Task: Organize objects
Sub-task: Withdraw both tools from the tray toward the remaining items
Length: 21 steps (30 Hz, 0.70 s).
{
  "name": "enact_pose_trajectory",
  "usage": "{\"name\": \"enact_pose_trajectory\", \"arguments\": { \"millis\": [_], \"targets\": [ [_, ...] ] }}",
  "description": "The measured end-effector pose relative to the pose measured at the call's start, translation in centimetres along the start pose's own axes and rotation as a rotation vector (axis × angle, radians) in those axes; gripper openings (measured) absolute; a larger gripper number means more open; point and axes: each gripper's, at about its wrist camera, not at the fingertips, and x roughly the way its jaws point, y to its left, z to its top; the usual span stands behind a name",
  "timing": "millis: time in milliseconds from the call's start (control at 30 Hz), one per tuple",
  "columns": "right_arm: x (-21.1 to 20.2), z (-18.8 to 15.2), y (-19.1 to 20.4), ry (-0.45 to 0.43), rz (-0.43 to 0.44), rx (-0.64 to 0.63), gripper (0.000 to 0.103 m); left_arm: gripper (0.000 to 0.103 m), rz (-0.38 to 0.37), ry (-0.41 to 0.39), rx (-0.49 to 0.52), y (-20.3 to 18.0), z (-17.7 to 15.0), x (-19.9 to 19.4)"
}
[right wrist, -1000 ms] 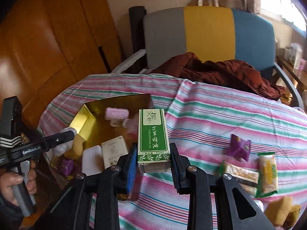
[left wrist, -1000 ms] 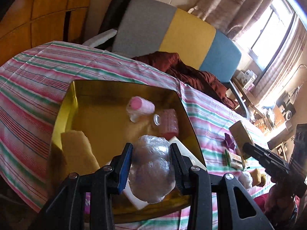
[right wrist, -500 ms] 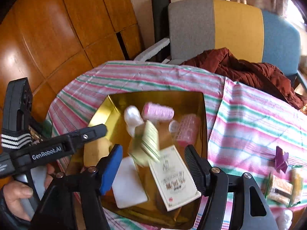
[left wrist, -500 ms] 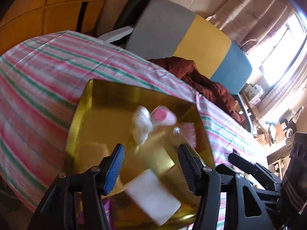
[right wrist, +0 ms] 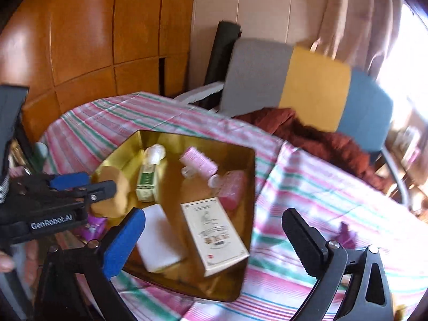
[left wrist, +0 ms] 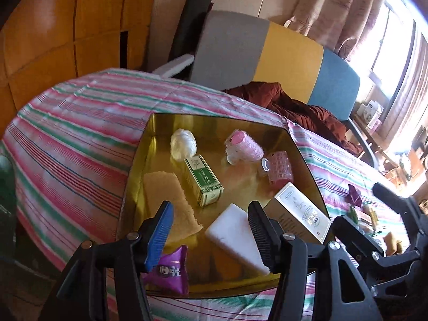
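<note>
Moved: green box (left wrist: 203,183) and bag (left wrist: 183,143), now lying in gold tray (left wrist: 219,123). Left tongs (left wrist: 211,224) and right tongs (right wrist: 214,238): open, empty.

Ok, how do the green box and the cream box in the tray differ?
The green box is slimmer and smaller; the cream box is broader. The green box lies flat mid-tray by the white wad; the cream box leans tilted on the right wall. Both are printed cartons, neither in a claw.
</note>
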Motion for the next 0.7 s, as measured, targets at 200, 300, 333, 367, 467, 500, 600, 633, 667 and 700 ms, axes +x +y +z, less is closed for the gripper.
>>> {"name": "enact_pose_trajectory", "arguments": {
  "millis": [200,300,333,367,467,500,600,633,667,700],
  "targets": [
    [0.8,-1.1,-1.1,0.067,0.012,0.068,0.103,0.059,0.077,-0.064,0.051,-0.9,-0.5,-1.6],
    [1.0,-1.9,-1.9,0.087,0.022,0.116,0.103,0.059,0.112,-0.087,0.071,-1.3,-0.8,-2.2],
    [1.0,-2.2,-2.0,0.089,0.029,0.126,0.103,0.059,0.126,-0.092,0.079,-1.4,-0.9,-2.3],
    [0.9,-2.4,-2.2,0.093,0.039,0.137,0.103,0.059,0.139,-0.093,0.086,-1.5,-1.0,-2.3],
    [0.4,-2.8,-2.5,0.081,0.04,0.156,0.103,0.059,0.151,-0.088,0.096,-1.7,-1.3,-2.3],
    [0.2,-2.9,-2.4,0.079,0.028,0.151,0.103,0.059,0.151,-0.086,0.1,-1.8,-1.4,-2.3],
    [0.0,-3.0,-2.7,0.075,0.053,0.159,0.103,0.059,0.149,-0.085,0.113,-2.2,-1.8,-2.4],
    [-0.1,-3.0,-2.8,0.073,0.058,0.164,0.103,0.059,0.147,-0.085,0.12,-2.3,-1.8,-2.4],
    [-0.2,-3.1,-2.9,0.069,0.057,0.162,0.103,0.059,0.147,-0.084,0.127,-2.4,-1.9,-2.5],
    [-0.3,-3.2,-2.9,0.066,0.054,0.157,0.103,0.059,0.147,-0.084,0.131,-2.6,-2.0,-2.5]
  ]
}}
